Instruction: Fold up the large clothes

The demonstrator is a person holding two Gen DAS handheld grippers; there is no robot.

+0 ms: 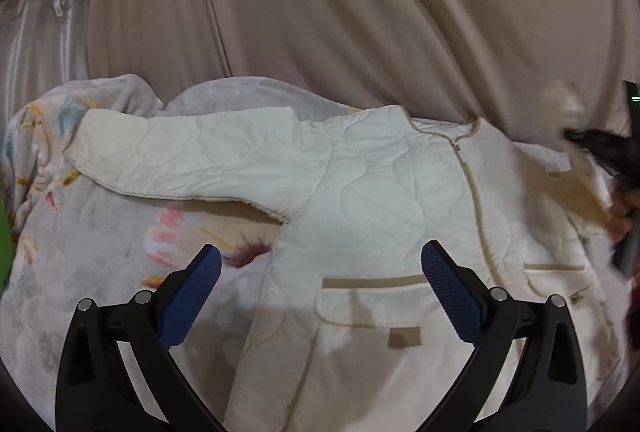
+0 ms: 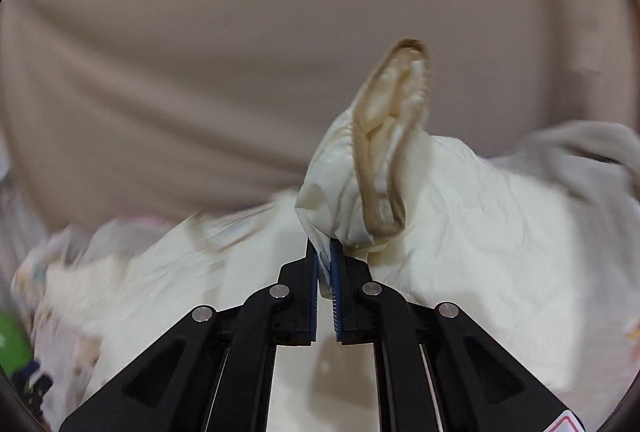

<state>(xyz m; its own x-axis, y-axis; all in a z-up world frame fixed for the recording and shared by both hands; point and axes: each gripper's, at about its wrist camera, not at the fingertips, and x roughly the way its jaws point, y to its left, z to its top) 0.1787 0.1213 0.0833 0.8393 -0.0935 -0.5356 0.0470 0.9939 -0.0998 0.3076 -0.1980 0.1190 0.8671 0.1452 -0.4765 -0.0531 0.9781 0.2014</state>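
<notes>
While the cream jacket [image 1: 372,191] lies spread out, front side up, on the flowery blanket [image 1: 100,252], the right gripper [image 2: 325,252] has its jaws pinched tight on the cuff of one sleeve [image 2: 372,167] and holds it up off the bed. The left gripper [image 1: 320,264] hangs over the jacket near a pocket [image 1: 376,300], with its jaws wide apart and nothing in them. The other sleeve [image 1: 192,159] lies flat, stretched out to the side. To fold well, I think the held sleeve should go across the chest and lie down smooth. The free gripper could press the body so it does not slide.
</notes>
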